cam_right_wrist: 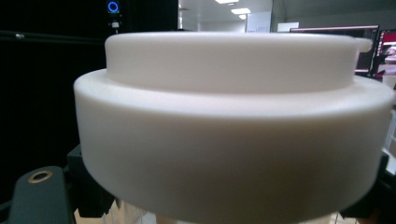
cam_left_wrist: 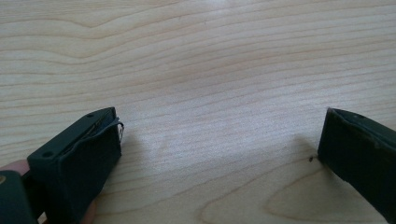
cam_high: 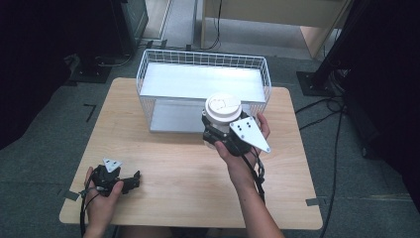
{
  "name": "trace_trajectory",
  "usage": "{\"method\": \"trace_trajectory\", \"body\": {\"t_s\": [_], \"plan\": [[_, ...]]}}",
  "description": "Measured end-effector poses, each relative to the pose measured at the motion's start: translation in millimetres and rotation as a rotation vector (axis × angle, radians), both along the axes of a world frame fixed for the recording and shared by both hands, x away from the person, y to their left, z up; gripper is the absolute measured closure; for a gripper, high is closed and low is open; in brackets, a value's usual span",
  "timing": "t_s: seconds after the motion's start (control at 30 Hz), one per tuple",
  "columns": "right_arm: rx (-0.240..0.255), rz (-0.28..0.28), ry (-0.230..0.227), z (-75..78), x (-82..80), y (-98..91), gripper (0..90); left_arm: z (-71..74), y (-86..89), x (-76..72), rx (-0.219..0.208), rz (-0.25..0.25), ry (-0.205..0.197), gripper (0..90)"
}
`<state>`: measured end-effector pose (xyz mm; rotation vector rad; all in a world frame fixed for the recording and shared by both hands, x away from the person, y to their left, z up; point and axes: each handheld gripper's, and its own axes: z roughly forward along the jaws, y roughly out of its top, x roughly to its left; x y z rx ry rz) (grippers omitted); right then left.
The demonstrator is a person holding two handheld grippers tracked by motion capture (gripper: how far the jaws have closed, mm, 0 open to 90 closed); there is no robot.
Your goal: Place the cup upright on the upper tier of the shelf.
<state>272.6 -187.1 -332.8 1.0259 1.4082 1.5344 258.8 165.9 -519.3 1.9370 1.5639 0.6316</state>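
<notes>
1. You are holding the right gripper (cam_high: 218, 133) in your right hand (cam_high: 245, 148), lifted over the middle of the wooden table (cam_high: 173, 163); its jaws are clamping a white-lidded cup (cam_high: 223, 113) just under the lid.

2. The cup is sitting upright between the fingers, its lid rising above them, with the grey three-cornered plate (cam_high: 250, 133) of the gripper just to the right of the cup in the high view.

3. In the right gripper view the lid (cam_right_wrist: 233, 121) is spreading almost from edge to edge, right in front of the camera, and the black jaws are peeking out below it at either side.

4. Beyond the fingers and the cup, the white wire basket (cam_high: 148, 74) is standing at the far side of the table, its near wall just behind the cup in the high view; whether the cup is touching it cannot be told.

5. You are resting the left gripper (cam_high: 133, 179) on the near left part of the table in your left hand (cam_high: 101, 198), well apart from the cup.

6. In the left gripper view its fingers (cam_left_wrist: 79, 158) are standing wide apart, released, with bare wood grain lying between them and ahead of them.
</notes>
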Motion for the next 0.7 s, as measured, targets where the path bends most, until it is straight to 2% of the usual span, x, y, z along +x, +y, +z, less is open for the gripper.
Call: {"method": "trace_trajectory", "body": {"t_s": [0.4,0.53,0.7], "plan": [[-0.002,-0.055,-0.054,35.0,28.5,-1.9,14.5,0.1,-0.1,0.5,0.001,-0.002,0.001,0.0],[0.000,-0.065,-0.063,41.4,34.8,-2.1,14.4,0.0,-0.2,0.5,-0.001,0.000,0.000,0.0],[-0.009,-0.089,-0.078,52.0,50.2,0.5,14.4,0.0,-0.2,0.9,-0.001,-0.003,-0.001,0.0]]}}
